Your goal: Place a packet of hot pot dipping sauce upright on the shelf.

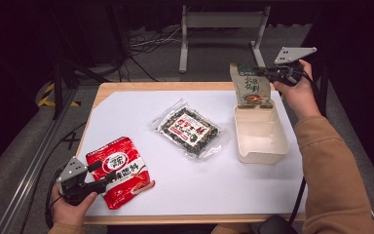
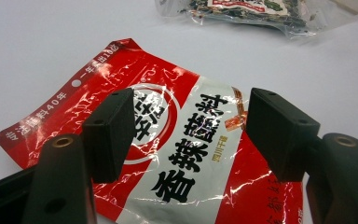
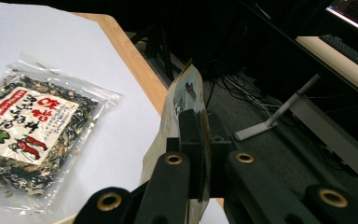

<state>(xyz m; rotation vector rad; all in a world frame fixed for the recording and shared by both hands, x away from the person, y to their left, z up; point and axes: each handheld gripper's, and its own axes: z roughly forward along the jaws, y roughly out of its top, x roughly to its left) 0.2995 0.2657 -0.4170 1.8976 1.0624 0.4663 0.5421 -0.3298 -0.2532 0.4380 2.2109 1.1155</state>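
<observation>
**Green pouch held above the tray**

On the counter (image 1: pixel 126 102) sit a cream tray (image 1: pixel 272 146), a clear seaweed packet (image 1: pixel 190 130) and a red sachet (image 1: pixel 119 170) — printed 香辣, with 40年. The right gripper (image 1: pixel 268 73) pinches the green pouch (image 1: pixel 247 85) tight between its fingers, upright over the tray's far end; the left gripper (image 2: pixel 186 135) hovers, fingers apart, over the red sachet.

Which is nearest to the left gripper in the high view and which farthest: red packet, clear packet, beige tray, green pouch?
From the left gripper:
1. Red packet, right under it at front left.
2. Clear packet, mid table.
3. Beige tray, right side.
4. Green pouch, held above the tray's far end by the right gripper.
</observation>
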